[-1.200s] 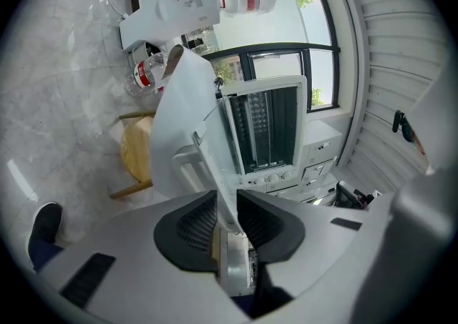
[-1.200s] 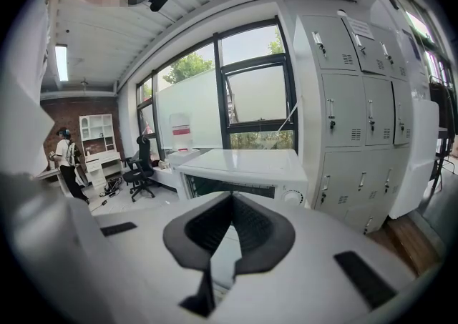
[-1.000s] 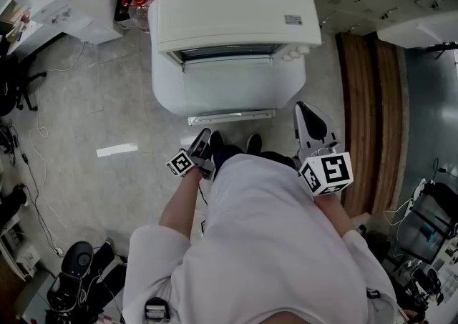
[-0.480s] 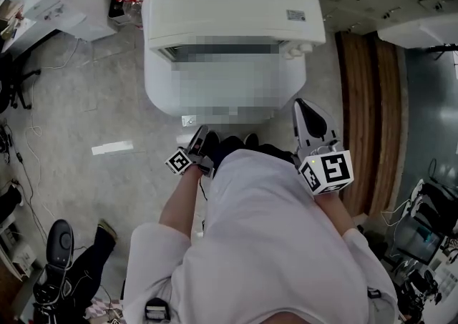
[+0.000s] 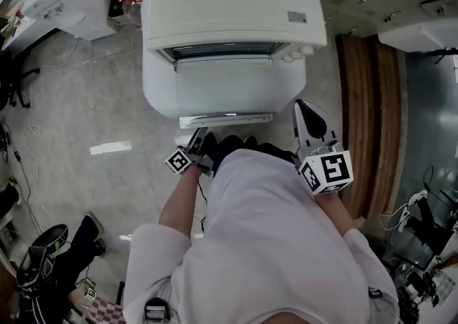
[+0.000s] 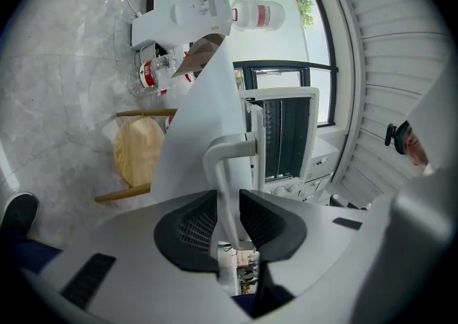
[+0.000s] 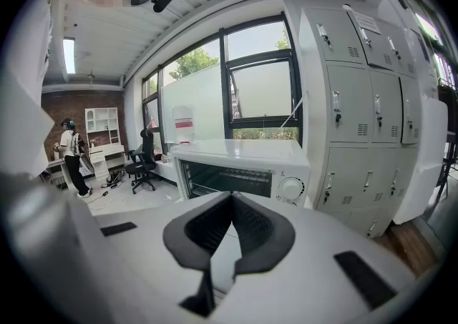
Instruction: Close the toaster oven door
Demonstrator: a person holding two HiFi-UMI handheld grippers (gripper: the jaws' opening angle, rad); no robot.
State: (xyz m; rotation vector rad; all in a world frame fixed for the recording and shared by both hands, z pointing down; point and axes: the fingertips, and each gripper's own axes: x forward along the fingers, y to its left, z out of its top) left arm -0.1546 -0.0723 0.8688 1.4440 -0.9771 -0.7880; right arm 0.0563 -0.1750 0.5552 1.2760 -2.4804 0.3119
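Head view: oven (image 5: 229, 1) label (image 5: 296, 17) illegible; L tongs (image 6: 227, 201) on handle (image 6: 221, 171).

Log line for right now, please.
toaster oven door: open, folded down | left gripper: jaws shut on door handle | right gripper: jaws shut, empty

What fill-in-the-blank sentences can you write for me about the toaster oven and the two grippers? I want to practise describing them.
1. The door of the toaster oven is folded down, so it is ____.
2. The left gripper is closed on the door's ____.
3. The right gripper has its jaws together and holds ____.

Missing words: open; handle; nothing.
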